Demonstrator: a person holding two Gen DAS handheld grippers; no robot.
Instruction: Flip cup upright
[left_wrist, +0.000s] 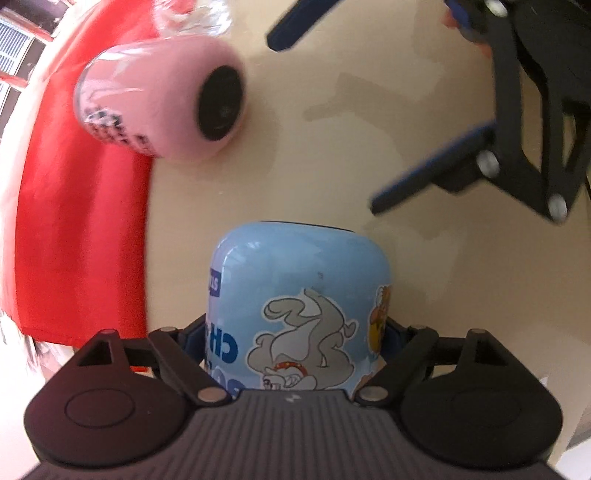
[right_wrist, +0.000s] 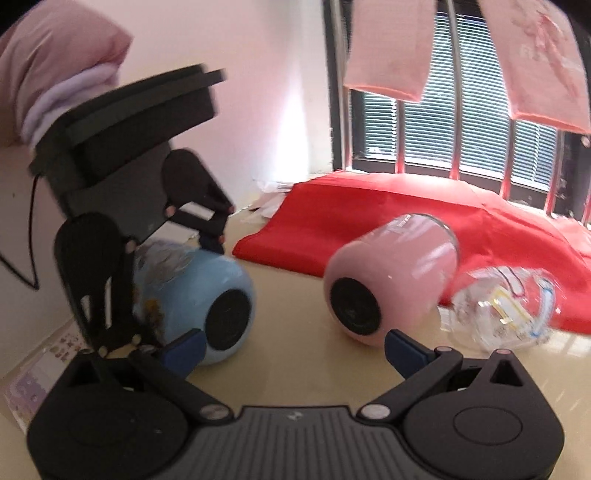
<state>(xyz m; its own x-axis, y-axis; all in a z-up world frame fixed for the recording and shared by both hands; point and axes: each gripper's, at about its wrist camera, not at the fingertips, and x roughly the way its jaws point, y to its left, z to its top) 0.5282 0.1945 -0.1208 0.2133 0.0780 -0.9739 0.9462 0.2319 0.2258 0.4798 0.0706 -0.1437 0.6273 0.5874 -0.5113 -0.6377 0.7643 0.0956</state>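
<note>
Evidently the left claw (left_wrist: 295, 332) was clenched on the blue cup (left_wrist: 299, 295), its fingers pressed to either side of the body near the mouth end, a grip that suits rolling the wrist to bring the cup onto its base. The blue cup lay on its side on the desk (left_wrist: 369, 129), its dark base (right_wrist: 229, 317) pointing away from the left claw and toward the right wrist camera. The right claw (right_wrist: 291, 350) was released, fingers spread wide with nothing between them, and hung just short of both cups, probably waiting its turn. Beyond the blue cup the pink cup (right_wrist: 391, 280) also lay tipped over, its mouth end resting on the edge of the red cloth (right_wrist: 406, 210), so it looked like the right claw's likely target. Just beside the pink cup, on the side away from the blue cup, sat a crumpled clear wrapper (right_wrist: 506, 306). The blue cup's mouth was hidden behind the left claw in both views, so whether it held anything could not be told. Both views were blurred, and the pink cup's print was unreadable.
</note>
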